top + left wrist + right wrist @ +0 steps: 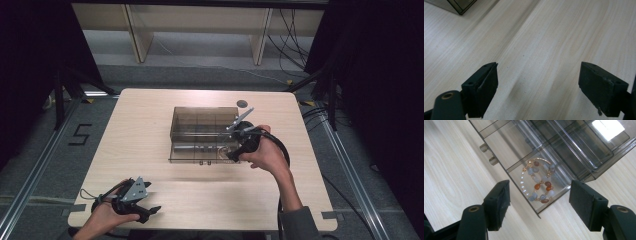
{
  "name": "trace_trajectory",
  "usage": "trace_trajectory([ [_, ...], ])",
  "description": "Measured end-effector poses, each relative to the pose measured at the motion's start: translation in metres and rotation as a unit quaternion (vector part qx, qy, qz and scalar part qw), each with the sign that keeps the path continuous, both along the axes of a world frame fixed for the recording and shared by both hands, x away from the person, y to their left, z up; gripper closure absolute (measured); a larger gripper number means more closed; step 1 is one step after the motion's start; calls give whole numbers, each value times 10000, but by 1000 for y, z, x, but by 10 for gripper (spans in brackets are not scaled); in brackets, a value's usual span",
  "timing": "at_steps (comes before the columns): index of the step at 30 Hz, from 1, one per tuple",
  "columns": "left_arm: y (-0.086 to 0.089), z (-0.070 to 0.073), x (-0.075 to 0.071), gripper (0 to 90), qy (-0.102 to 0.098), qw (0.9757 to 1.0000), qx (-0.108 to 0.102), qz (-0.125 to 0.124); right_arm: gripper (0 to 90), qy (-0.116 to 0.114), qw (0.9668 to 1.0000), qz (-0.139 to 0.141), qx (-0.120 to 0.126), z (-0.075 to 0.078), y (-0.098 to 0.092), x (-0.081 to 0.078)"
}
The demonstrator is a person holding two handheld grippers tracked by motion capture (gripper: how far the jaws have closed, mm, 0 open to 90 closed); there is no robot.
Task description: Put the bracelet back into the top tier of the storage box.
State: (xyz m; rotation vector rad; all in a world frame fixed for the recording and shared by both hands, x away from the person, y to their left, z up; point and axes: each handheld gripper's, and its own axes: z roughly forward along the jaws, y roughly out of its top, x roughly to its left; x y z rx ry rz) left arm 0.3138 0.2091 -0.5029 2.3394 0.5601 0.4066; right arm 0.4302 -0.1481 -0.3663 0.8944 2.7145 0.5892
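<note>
A smoky clear plastic drawer box (202, 131) stands at the middle of the wooden table (150, 125). One drawer (499, 147) is pulled out toward me. In its end compartment lies a beaded bracelet (539, 181) with pale blue, orange and small white beads. My right gripper (233, 154) hovers at the drawer's front right corner. In the right gripper view its jaws (540, 192) stand open on either side of that compartment, touching nothing. My left gripper (152, 202) rests low near the table's front left edge, open (537, 77) over bare wood with nothing between its pads.
A dark round cable port (242, 103) sits in the tabletop behind the box. A corner of the box (461, 6) shows in the left gripper view. Metal rails and cables (345, 150) run along the floor beside the table.
</note>
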Motion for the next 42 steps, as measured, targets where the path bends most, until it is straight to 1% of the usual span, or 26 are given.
trace_trajectory([
  [4, 0, 0, 0, 160, 0, 10000, -1, -2, 335, -11, 10000, -2, 32, -1, -2, -2],
  [6, 0, 0, 0, 160, -4, 10000, -1, 4, 334, 71, 9999, -20, 81, -1, -3, -5],
  [7, 0, 0, 0, 160, -3, 10000, -2, 2, 332, -53, 9999, 71, 64, -1, -4, -3],
  [8, 0, 0, 0, 159, -3, 10000, -3, 1, 332, 31, 9999, -15, 159, 0, -3, -6],
  [9, 0, 0, 0, 160, 0, 10000, 0, -1, 331, 27, 9999, -20, 169, 0, -3, -6],
  [10, 0, 0, 0, 160, -2, 10000, -3, 3, 329, -15, 10000, -38, 72, 0, -4, -7],
  [12, 0, 0, 0, 160, -3, 10000, 0, 3, 329, -54, 10000, 33, 71, 0, -5, -7],
  [14, 0, 0, 0, 160, -3, 10000, -1, 3, 328, 56, 9998, -61, 178, 1, -4, -10],
  [15, 0, 0, 0, 160, -3, 10000, 1, 0, 327, -114, 9999, 62, 63, 0, -6, -8],
  [16, 0, 0, 0, 160, -4, 10000, -1, -1, 326, 1, 9999, 3, 122, 0, -5, -10],
  [17, 0, 0, 0, 160, -4, 10000, -1, 3, 326, 30, 9998, -44, 209, 0, -4, -12],
  [18, 0, 0, 0, 160, -3, 10000, -4, 7, 325, -3, 9998, 26, 192, -1, -5, -11],
  [20, 0, 0, 0, 160, -6, 10000, -4, 8, 324, -58, 9999, -7, 142, -1, -7, -13],
  [22, 0, 0, 0, 160, -5, 10000, -2, 4, 321, 28, 9997, -65, 221, -2, -8, -16],
  [23, 0, 0, 0, 159, -2, 10000, -1, 1, 320, -17, 9997, -34, 250, -2, -9, -17],
  [24, 0, 0, 0, 160, 1, 10000, 0, -1, 320, 54, 9996, -123, 249, -2, -9, -19],
  [25, 0, 0, 0, 160, -3, 10000, 0, 1, 319, -65, 9997, 25, 220, -4, -12, -18],
  [26, 0, 0, 0, 160, -4, 10000, 0, 4, 318, 31, 9996, -105, 262, -4, -12, -21],
  [30, 0, 0, 0, 160, 1, 10000, 1, 3, 313, 38, 9994, -105, 338, -7, -17, -25],
  [31, 0, 0, 0, 160, 5, 10000, 0, 0, 313, -34, 9995, -34, 323, -8, -18, -24],
  [32, 0, 0, 0, 160, 9, 10000, -1, -1, 313, -6, 9995, -110, 311, -9, -19, -27],
  [33, 0, 0, 0, 160, 1, 10000, 6, 4, 313, 0, 9993, -32, 370, -11, -20, -28],
  [35, 0, 0, 0, 160, 0, 10000, 2, 7, 313, 43, 9991, -78, 413, -12, -20, -31],
  [36, 0, 0, 0, 160, 0, 10000, 1, 8, 313, -58, 9992, -8, 383, -13, -22, -31],
  [37, 0, 0, 0, 160, -2, 10000, 2, 8, 313, -2, 9991, -96, 407, -13, -21, -34],
  [42, 0, 0, 0, 160, -3, 10000, 4, 7, 313, -86, 9987, 10, 501, -19, -23, -41],
])
